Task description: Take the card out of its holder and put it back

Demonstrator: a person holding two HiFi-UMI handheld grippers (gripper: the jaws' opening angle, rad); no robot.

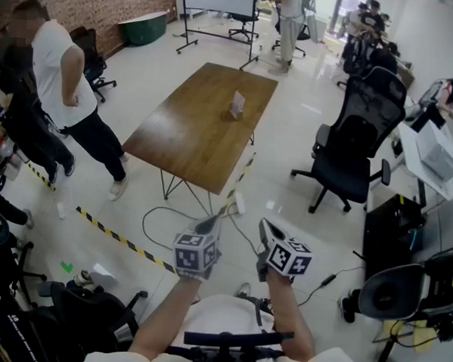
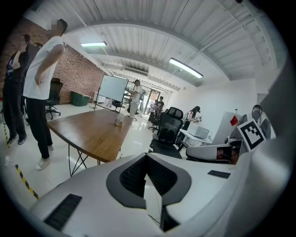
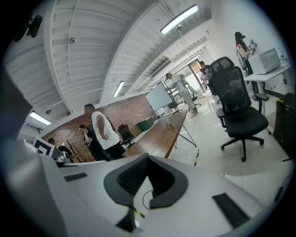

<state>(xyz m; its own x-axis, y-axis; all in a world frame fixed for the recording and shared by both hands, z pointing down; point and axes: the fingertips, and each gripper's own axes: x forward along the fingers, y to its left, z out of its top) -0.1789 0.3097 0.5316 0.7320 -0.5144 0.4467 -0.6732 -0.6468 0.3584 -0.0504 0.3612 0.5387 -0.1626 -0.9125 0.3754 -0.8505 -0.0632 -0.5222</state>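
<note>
Keeping jaws pressed together on both the left gripper (image 2: 147,155) and the right gripper (image 3: 147,156), pinching nothing, probably for want of anything within reach. Standing well back from the wooden table (image 1: 185,140), carrying both grippers side by side close to the body and tilting them slightly downward, likely as a carry before any approach. Leaving the card holder (image 1: 237,103) upright toward the far end of the tabletop, well apart from both grippers, with the card seemingly inside, too small to confirm. Facing striped floor tape (image 1: 121,239) and a cable (image 1: 161,208) before the table, so needing a careful step. Sharing the floor with a person in white (image 1: 55,61) beside the table.
</note>
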